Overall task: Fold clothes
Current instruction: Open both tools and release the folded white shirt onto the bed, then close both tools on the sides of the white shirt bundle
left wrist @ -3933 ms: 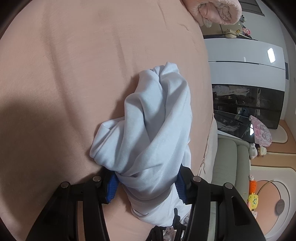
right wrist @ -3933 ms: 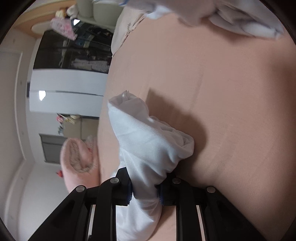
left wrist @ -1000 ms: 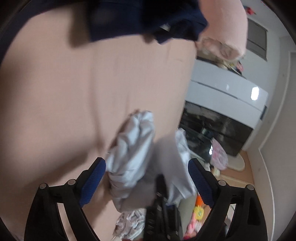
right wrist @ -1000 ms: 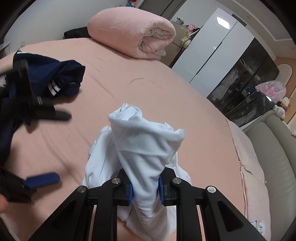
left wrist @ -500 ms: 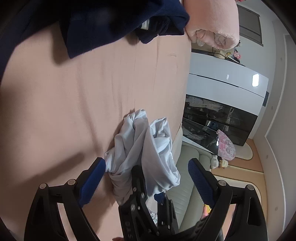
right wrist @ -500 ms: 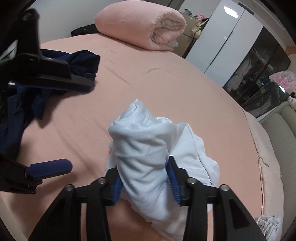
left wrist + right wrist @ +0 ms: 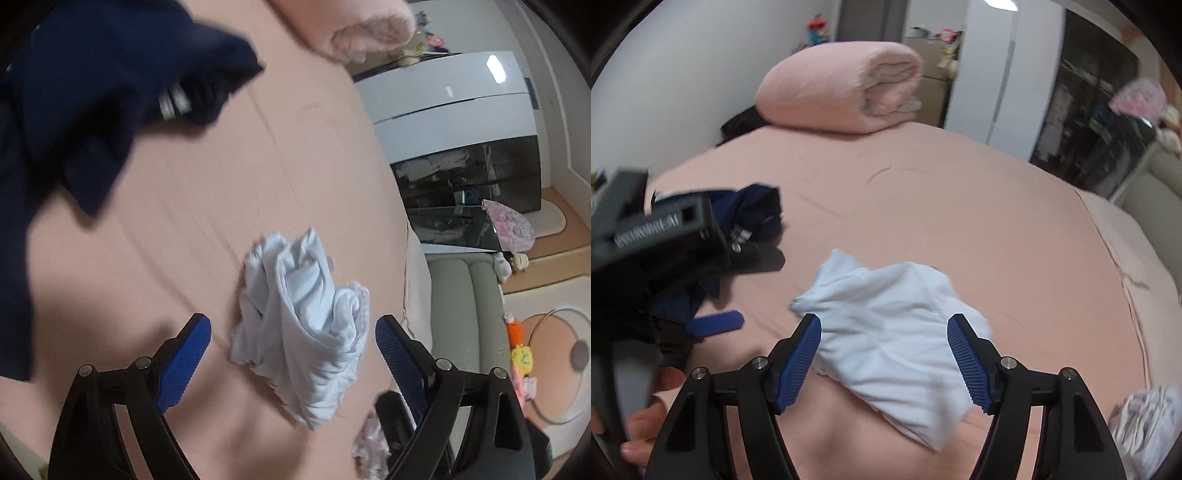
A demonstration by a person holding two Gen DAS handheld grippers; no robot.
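A crumpled white garment (image 7: 303, 317) (image 7: 894, 339) lies in a bundle on the pink bed sheet (image 7: 207, 206) (image 7: 960, 221). My left gripper (image 7: 293, 360) hangs above it, open wide, its blue pads clear of the cloth. My right gripper (image 7: 884, 363) is above the same bundle with its jaws opening; the garment shows between them but the pads stand off it. The left gripper's body (image 7: 646, 243) fills the left of the right wrist view, with a hand (image 7: 646, 428) below it. A dark navy garment (image 7: 92, 96) (image 7: 753, 218) lies further up the bed.
A rolled pink duvet (image 7: 846, 92) sits at the head of the bed. A patterned cloth (image 7: 1145, 424) lies at the bed's near right edge. Beyond the bed edge stand a grey-green sofa (image 7: 465, 314), a white and black wardrobe (image 7: 461, 147) and toys on the floor.
My right gripper has opened and let go of the white garment, which dropped into a bundle on the sheet. Both grippers rose and rolled; the left stayed open.
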